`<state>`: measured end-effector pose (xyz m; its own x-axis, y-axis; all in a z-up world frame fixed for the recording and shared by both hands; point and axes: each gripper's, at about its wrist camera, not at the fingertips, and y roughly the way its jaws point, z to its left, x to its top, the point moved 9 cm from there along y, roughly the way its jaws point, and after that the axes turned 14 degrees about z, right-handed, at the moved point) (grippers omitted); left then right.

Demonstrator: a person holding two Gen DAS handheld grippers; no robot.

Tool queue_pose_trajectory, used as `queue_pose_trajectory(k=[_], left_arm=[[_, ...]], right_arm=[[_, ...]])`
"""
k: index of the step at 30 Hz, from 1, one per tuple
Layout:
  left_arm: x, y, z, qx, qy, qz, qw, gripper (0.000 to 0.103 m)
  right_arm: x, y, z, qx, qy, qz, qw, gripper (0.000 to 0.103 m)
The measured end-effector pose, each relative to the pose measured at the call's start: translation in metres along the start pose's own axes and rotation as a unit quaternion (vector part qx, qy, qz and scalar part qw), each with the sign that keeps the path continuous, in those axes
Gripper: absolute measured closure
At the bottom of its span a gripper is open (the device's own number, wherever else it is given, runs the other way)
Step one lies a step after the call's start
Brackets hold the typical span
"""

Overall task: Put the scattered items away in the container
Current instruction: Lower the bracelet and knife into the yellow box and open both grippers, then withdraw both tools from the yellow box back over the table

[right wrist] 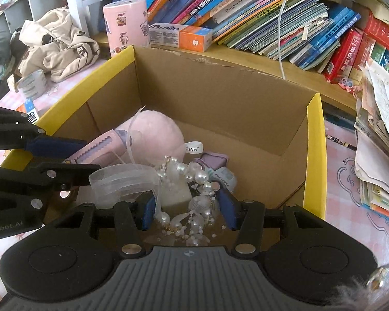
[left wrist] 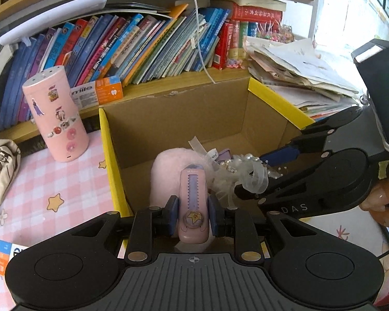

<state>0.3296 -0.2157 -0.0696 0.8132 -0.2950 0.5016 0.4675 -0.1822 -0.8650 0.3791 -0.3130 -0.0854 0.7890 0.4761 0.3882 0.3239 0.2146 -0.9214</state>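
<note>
From the left wrist camera, the left gripper (left wrist: 193, 219) sits closest, its blue pads pinching a slim pink utility knife (left wrist: 193, 204) with a lilac toothed slider and a star on its round end. The knife hangs over the open cardboard box (left wrist: 168, 119), whose side flaps are edged in yellow. Under it in the box lies a fluffy pink plush (left wrist: 168, 165). The right gripper (left wrist: 256, 178) reaches in from the right with a white pearl-and-ribbon hair ornament (left wrist: 242, 175) between its fingers. A pink cylinder covered in stickers (left wrist: 55, 114) stands left of the box on a pink checked cloth (left wrist: 51, 181).

From the right wrist camera, the right gripper (right wrist: 188, 208) is nearest, its pads pressed on the pearl-and-ribbon hair ornament (right wrist: 192, 181), all glossy beads and sheer organza loops, above the near part of the cardboard box (right wrist: 233, 108). The left gripper (right wrist: 72, 153) enters from the left holding the pink utility knife (right wrist: 101, 150) against the fluffy pink plush (right wrist: 158, 134). A lilac case (right wrist: 214, 160) and a pale rounded object lie beside the plush on the box floor.
</note>
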Motion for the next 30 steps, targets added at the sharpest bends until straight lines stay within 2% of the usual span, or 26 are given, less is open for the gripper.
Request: queue_pose_trajectory(k=[8,10,12,13,16,18,20,30], left_arm=[[0.000,0.000,-0.001,0.004,0.001,0.007,1.0000,0.076],[0.000,-0.002,-0.002,0.005,0.002,0.006,1.0000,0.074],[0.001,-0.007,-0.003,0.007,0.000,-0.004,1.0000,0.060],[0.002,-0.010,-0.003,0.008,0.000,-0.009,0.9999,0.058],[0.004,-0.019,0.000,0.021,-0.006,-0.026,0.9994,0.048],[0.004,-0.027,0.004,0.023,-0.018,-0.038,0.9988,0.037],[0.004,-0.034,0.007,0.025,-0.026,-0.049,0.9981,0.031],[-0.001,-0.060,0.012,0.052,-0.044,-0.076,0.9947,0.022]], right_arm=[[0.000,0.001,0.001,0.005,0.000,0.002,1.000,0.054],[0.000,0.000,0.001,0.006,0.001,0.000,1.000,0.048],[0.000,-0.003,0.001,0.010,0.003,-0.005,1.000,0.039],[0.001,-0.004,0.001,0.012,0.005,-0.009,1.000,0.034],[0.001,-0.011,0.001,0.019,0.012,-0.020,1.000,0.033],[0.002,-0.016,0.001,0.021,0.016,-0.029,0.999,0.031],[0.002,-0.021,0.002,0.023,0.021,-0.037,0.999,0.029],[-0.001,-0.043,0.008,0.022,0.025,-0.069,0.997,0.022]])
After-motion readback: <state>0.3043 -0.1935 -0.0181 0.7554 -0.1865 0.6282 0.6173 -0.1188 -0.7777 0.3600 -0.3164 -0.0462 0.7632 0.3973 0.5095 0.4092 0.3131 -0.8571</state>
